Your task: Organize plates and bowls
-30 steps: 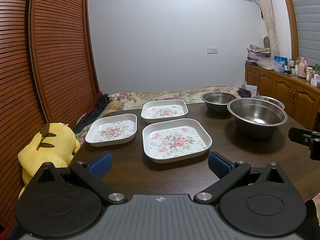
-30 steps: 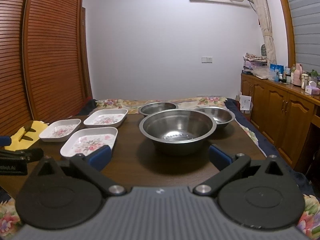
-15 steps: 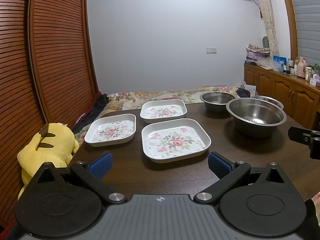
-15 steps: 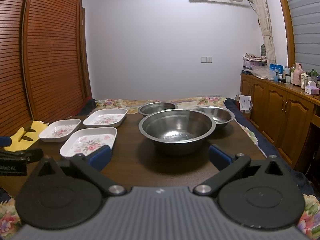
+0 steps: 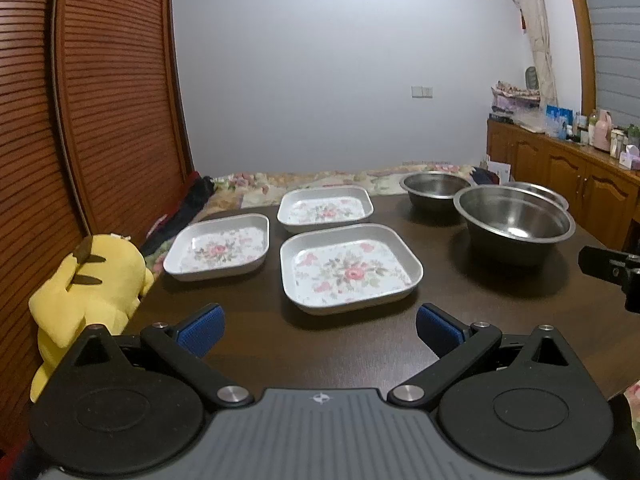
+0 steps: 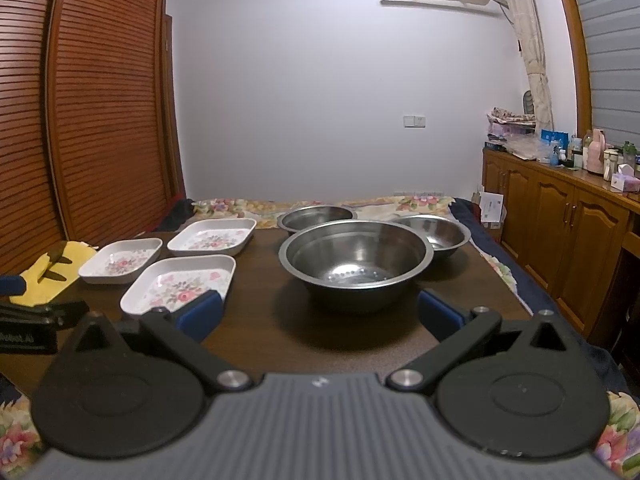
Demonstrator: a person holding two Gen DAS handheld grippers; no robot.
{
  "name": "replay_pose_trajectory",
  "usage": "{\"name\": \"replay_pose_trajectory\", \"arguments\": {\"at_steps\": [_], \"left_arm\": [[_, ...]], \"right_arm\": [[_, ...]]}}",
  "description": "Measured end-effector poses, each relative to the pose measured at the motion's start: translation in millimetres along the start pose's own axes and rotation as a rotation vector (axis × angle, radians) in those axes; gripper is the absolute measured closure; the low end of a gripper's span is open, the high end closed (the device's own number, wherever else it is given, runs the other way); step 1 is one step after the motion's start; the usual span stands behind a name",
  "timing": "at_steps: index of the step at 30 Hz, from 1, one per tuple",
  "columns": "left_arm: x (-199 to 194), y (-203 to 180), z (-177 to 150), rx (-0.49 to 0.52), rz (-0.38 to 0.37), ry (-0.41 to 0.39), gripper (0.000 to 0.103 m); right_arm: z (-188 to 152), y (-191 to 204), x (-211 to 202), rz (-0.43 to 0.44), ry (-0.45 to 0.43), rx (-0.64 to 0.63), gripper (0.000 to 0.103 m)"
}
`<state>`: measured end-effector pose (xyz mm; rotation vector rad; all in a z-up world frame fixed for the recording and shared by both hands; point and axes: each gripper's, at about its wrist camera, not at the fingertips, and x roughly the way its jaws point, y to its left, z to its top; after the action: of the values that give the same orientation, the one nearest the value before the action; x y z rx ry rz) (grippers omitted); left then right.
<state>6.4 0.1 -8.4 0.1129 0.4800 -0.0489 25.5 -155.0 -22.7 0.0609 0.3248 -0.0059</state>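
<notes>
Three white floral square plates sit on the dark wooden table point(image 5: 360, 344): a near one point(image 5: 350, 272), a left one point(image 5: 220, 247) and a far one point(image 5: 325, 211). Three steel bowls stand to the right: a large one point(image 5: 514, 220), a far one point(image 5: 436, 189) and one behind the large bowl point(image 5: 548, 192). My left gripper point(image 5: 318, 330) is open and empty, just short of the near plate. My right gripper point(image 6: 318, 314) is open and empty, just short of the large bowl point(image 6: 356, 258). The plates show at its left point(image 6: 180, 278).
A yellow plush toy point(image 5: 86, 284) lies off the table's left edge. Slatted wooden doors point(image 5: 100, 100) run along the left. A wooden cabinet point(image 6: 560, 220) with bottles stands on the right. A floral bed cover point(image 5: 320, 180) lies beyond the table.
Both grippers have barely shifted; the left view has eased slightly back and up. Nothing on the table has moved.
</notes>
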Motion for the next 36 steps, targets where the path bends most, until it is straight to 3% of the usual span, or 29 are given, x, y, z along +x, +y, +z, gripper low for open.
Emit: {"name": "replay_pose_trajectory", "arguments": {"at_steps": [14,26,34,36], "left_arm": [[26,32,1,-0.079,0.002,0.071,0.000],[33,63,19,-0.071,0.048,0.040,0.000],[45,78,27,-0.057,0.038,-0.006,0.000],[53,84,30,-0.060,0.024,-0.015,0.000]], "right_arm": [[0,10,11,0.042,0.012,-0.018,0.000],[19,38,36,0.157,-0.009,-0.078,0.000],[25,59,58,0.250,0.010,-0.103,0.000],[24,64,68,0.268,0.034,-0.122,0.005]]}}
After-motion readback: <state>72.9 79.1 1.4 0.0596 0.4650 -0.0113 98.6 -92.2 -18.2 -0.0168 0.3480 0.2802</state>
